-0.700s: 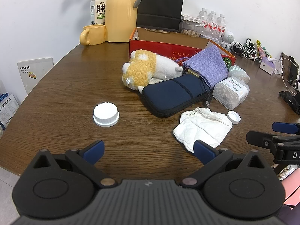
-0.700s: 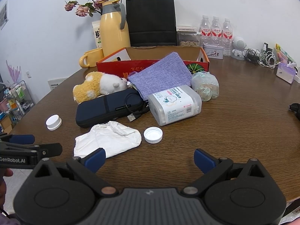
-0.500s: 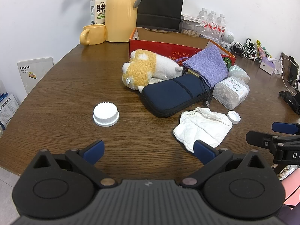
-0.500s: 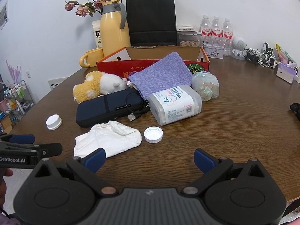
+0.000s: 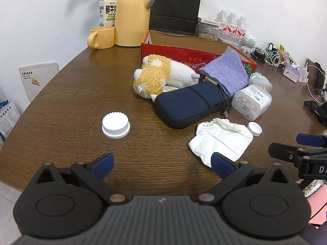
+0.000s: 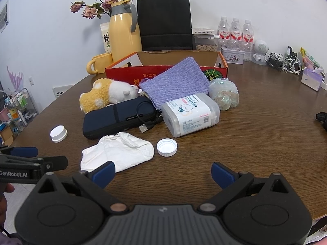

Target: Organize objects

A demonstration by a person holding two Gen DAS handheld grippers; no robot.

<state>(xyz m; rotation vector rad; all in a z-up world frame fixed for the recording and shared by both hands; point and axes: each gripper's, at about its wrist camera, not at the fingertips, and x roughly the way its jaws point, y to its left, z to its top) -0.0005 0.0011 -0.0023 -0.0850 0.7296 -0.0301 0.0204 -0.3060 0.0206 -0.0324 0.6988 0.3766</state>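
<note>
Over the near edge of the surface (image 5: 61, 102) I hold both tools above the wood, each spread wide and gripping nothing. Toward the left edge, ahead of my left tool (image 5: 161, 163), a ribbed white cap (image 5: 115, 125) sits alone on bare wood, well apart from the rest. At the far left corner stand a yellow mug (image 5: 101, 37) and a tall yellow thermos (image 5: 132, 14), with a milk carton (image 5: 107, 10) behind them. Nearer the middle, a red cardboard box (image 6: 163, 71) lies open with a plush toy (image 6: 106, 95) just in front of its left end. A navy pouch (image 6: 120, 120) lies touching the toy, a black USB cable (image 6: 146, 120) draped over its right end. A crumpled white cloth (image 6: 118, 153) rests between the pouch and the near edge, one blue finger (image 6: 103, 173) of my right tool (image 6: 162, 174) overlapping its corner in view. Just right of the cloth sits a small white lid (image 6: 167, 147), open side up. A purple knit cloth (image 6: 175, 83) leans against the box front, and a clear plastic container (image 6: 191, 114) lies on its side before it, with a crinkled clear bag (image 6: 223, 95) near its right. Cables and small items crowd the far right edge.
</note>
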